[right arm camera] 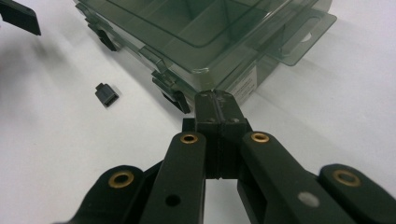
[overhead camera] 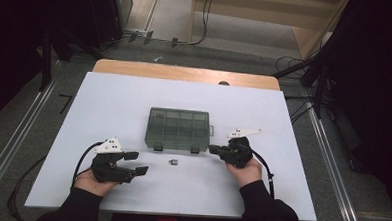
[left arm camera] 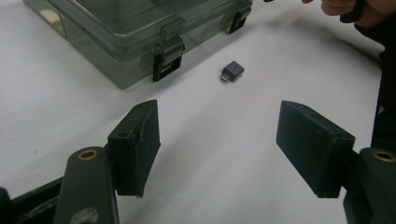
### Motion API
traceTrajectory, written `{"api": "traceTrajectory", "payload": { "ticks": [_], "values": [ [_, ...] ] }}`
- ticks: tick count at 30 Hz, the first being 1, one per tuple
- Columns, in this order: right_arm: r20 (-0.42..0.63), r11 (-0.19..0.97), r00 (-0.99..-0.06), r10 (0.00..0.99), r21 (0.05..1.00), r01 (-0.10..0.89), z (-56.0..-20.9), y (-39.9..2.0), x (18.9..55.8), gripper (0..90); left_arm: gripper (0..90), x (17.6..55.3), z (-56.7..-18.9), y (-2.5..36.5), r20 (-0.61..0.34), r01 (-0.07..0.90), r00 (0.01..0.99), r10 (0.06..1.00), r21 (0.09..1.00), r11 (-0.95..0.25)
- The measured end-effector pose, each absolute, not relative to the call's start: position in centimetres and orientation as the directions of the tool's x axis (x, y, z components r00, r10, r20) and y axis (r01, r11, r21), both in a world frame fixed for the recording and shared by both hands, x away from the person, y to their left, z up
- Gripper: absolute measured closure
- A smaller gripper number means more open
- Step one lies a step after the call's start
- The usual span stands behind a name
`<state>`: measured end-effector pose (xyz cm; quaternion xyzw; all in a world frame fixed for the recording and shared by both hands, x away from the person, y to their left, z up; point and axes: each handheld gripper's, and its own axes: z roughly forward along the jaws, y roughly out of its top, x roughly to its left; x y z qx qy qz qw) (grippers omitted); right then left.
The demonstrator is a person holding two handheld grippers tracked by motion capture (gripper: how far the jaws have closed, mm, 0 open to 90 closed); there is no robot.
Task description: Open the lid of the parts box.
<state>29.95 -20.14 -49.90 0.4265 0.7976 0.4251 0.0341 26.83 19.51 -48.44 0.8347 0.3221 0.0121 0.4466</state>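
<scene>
I have my left gripper (overhead camera: 140, 163) spread wide and my right gripper (overhead camera: 213, 149) pressed together with nothing between, while the adapter (overhead camera: 173, 162) lies on the table (overhead camera: 109, 101) between them, just before the box (overhead camera: 178, 128).

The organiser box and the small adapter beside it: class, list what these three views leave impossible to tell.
- Organiser box: whether its compartments hold anything; high view too small, and the tinted lid hides it in the gripper views.
- Box's far end: cut off by the top edge, left gripper view.
- Small adapter: its markings; too small and blurred.
- Box's side label: print unreadable, right gripper view, behind the shut right gripper.
</scene>
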Motion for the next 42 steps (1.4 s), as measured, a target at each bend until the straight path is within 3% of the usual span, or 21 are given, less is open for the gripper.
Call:
{"api": "traceTrajectory", "payload": {
  "ticks": [42],
  "values": [
    [0.285, 0.252, -0.662, 0.693, 0.764, 0.593, -48.1, -19.7, 30.4, 87.9, 30.5, 25.9, -48.5, 20.4, -0.257, 0.534, 0.777, 0.575, 0.753, -0.385]
  ]
}}
